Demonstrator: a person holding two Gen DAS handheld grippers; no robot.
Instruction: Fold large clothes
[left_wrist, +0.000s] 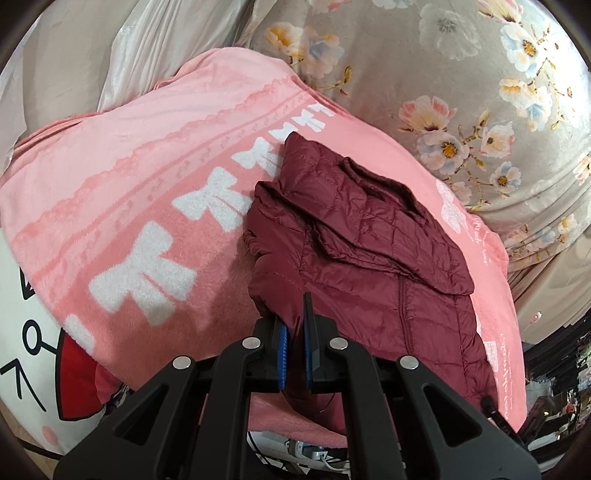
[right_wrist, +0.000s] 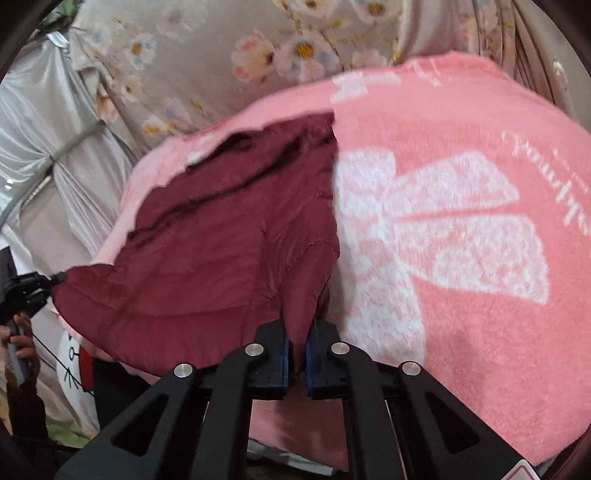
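1. With both near corners of maroon quilted jacket (left_wrist: 369, 236) pinched, mid-fold, hem grasp done.
2. Left gripper (left_wrist: 294, 332): jaws nearly shut on jacket's left hem corner.
3. Right gripper (right_wrist: 297, 350): likewise clamped on right hem corner.
4. Jacket spread on pink blanket (left_wrist: 129, 206), partly folded.
5. Next, probably: lift both corners together, carry toward jacket's far edge, keep level.

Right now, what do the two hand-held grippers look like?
Both look alike: the left hand-held gripper and the right hand-held gripper have matte black angular arms with triangular cut-outs, round silver pins at the joints, and blue ribbed pads inside the black fingers. No sleeves are visible.
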